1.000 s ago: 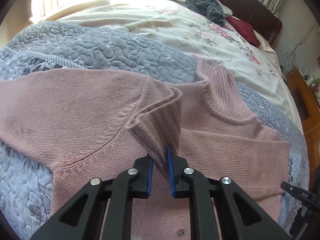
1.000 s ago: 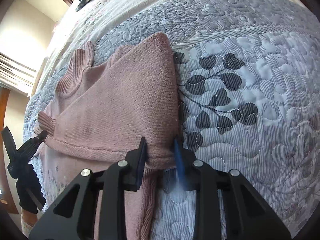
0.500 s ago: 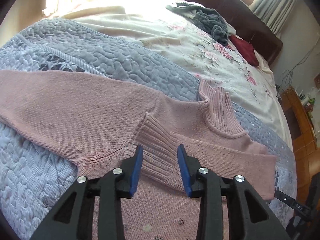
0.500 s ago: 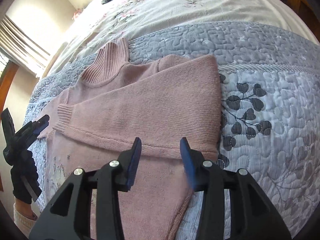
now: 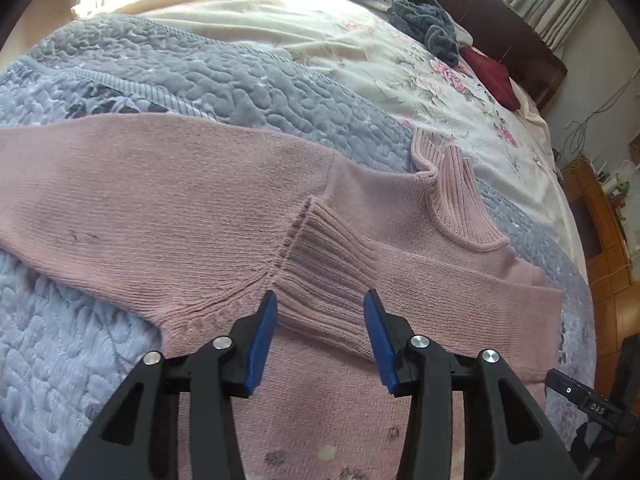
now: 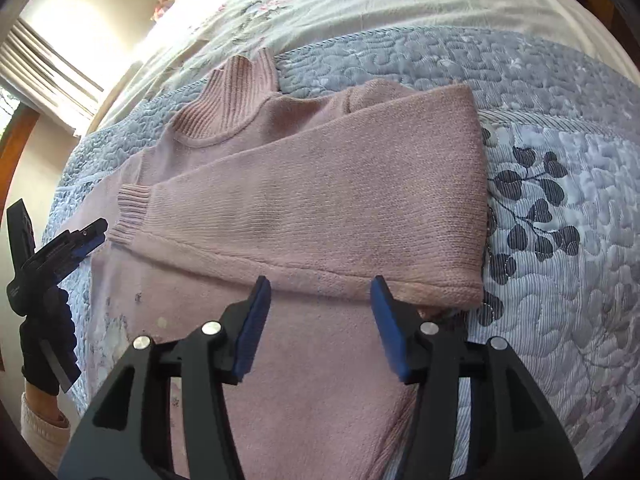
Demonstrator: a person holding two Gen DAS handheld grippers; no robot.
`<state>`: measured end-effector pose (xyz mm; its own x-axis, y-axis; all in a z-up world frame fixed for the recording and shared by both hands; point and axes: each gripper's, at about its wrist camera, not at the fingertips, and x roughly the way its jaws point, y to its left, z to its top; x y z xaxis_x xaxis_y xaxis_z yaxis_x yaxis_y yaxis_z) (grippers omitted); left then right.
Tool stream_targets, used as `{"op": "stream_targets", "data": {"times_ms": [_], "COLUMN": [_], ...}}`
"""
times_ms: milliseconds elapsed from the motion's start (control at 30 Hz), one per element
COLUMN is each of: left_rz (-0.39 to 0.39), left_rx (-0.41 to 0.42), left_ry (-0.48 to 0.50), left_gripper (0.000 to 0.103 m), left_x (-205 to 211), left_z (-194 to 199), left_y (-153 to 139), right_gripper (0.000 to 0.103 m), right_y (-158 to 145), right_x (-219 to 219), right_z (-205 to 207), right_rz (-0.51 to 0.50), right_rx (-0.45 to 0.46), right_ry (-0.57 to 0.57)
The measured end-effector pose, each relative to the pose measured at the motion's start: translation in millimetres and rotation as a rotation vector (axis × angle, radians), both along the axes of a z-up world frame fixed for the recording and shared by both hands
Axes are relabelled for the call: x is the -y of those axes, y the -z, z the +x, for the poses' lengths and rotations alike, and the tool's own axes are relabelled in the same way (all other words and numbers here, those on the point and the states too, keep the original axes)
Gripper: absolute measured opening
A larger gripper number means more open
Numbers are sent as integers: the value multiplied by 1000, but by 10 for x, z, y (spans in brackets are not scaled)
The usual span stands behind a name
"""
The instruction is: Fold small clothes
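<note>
Pink ribbed-knit turtleneck sweater lies flat on grey quilted bed cover, right sleeve folded across chest. My left tool and right tool gape, empty. Soft, limp knit; I'd pinch the far-left sleeve's cuff next.

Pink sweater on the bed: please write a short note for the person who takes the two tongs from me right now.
Left tongs: open, empty, over the ribbed cuff.
Right tongs: open, empty, at the folded sleeve's lower edge.
The pink sweater lies flat on the grey quilt, collar away from you.
Done: one sleeve is folded across the chest.
Left: the other sleeve lies stretched out sideways; fold it in, then probably fold the body.
</note>
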<state>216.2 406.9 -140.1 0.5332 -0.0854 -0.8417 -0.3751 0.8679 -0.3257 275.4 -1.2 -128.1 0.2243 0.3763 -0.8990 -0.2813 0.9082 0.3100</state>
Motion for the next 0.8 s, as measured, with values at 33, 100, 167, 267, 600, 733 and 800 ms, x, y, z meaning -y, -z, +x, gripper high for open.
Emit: {"op": "stream_targets", "data": {"times_ms": [33,100,167,267,600,733,800], "left_rz": [13,35,44,69,-94,-126,-131], "left_rx": [9,9,-6,-37,67,102,121], "left_ry": [-15,-60,-126,-262,-557,-600,-614], "left_gripper": [50,50,51,51,50,50,51], "left_x": [-125,-434,-820,-1448,-2928,-3206,-3300], "left_z": [-113,-359,-605,-991,-1631,-1537,-1491], "left_y": [-52,-114,-131,-110,75,168,189], "right_gripper": [56,60,62,62,62,62,62], "right_y": [-51,-108,-99,-33,330,436,460], "right_x": [-53,-201,-368,-584,-981,-980,-983], "right_z": [-56,-168,-255,-333,-356,-357,-357], "right_rz": [2,8,5,-6,-14,-27,-25], "right_rx": [7,15,10,3,-57,-64,-60], "right_ry": [-16,-61,-98,-140,-154,-148,-146]}}
